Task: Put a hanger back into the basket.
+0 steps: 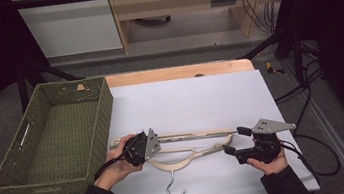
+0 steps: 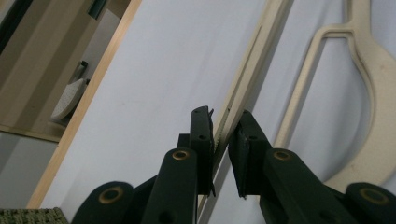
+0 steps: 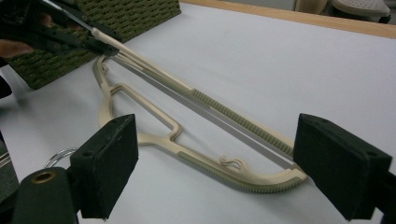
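Cream plastic, ribbed along its shoulders, makes up the hanger (image 1: 187,151) that lies on the white board (image 1: 190,99) toward six o'clock of the table, its wire hook (image 1: 173,190) pointing at six o'clock toward the person. Its straight bar runs from nine o'clock to three o'clock between the two hands.

At the nine o'clock end, the left gripper (image 1: 141,146) has its jaws drawn nearly together on the hanger's straight bar. In the left gripper view (image 2: 222,140) the bar passes up between the two black pads, and the pads appear to press on it from both sides, though the contact itself is partly hidden by the jaw edges. The right gripper view shows that end of the bar lifted slightly off the board where the left jaws clasp it.

At the three o'clock end, the right gripper (image 1: 235,141) stands with its jaws spread wide. In the right gripper view (image 3: 224,168) the hanger's curved shoulder tip lies between the two pads, close to the pad at three o'clock but clear of both, resting on the board.

A green woven basket (image 1: 97,122) sits at nine o'clock of the board, just beside the left hand.
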Tool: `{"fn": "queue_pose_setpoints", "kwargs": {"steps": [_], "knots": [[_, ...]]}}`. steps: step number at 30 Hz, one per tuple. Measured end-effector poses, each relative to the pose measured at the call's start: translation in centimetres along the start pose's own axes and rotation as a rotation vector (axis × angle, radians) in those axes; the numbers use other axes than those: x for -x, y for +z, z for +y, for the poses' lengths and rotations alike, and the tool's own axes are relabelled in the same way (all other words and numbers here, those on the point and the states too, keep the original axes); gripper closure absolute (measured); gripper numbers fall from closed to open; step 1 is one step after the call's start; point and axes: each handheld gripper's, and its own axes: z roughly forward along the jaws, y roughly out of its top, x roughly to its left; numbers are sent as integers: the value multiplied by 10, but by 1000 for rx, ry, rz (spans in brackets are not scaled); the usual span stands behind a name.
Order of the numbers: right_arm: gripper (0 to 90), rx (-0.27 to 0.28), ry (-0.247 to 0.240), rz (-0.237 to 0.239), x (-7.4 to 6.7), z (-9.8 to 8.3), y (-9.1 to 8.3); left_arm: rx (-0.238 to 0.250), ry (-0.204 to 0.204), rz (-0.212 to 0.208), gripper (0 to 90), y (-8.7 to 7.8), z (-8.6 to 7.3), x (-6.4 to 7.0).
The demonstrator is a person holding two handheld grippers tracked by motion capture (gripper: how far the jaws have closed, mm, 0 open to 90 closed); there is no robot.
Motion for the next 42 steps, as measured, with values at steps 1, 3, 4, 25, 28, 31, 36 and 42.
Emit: {"fn": "queue_pose_setpoints", "kwargs": {"steps": [1, 3, 4, 25, 28, 31, 36, 42], "knots": [[146, -2, -2, 0, 1, 0, 0, 3, 4, 6, 802, 0, 1, -1], [146, -4, 3, -2, 1, -1, 1, 14, 11, 26, 806, -2, 2, -1], [146, -4, 5, -3, 1, -1, 2, 16, 10, 29, 809, -3, 2, -2], [74, 11, 8, -41, 3, -2, -2, 67, -240, 55, 867, -37, 15, -11], [71, 19, 5, -45, 4, -2, -3, 89, -303, 47, 867, -47, 17, -14], [68, 20, 4, -51, 4, -2, -4, 124, -365, 34, 868, -61, 20, -18], [62, 29, 5, -59, 6, -2, -5, 194, -434, 38, 868, -89, 22, -25], [55, 52, 6, -72, 9, -1, -9, 241, -476, 81, 868, -124, 20, -34]]}}
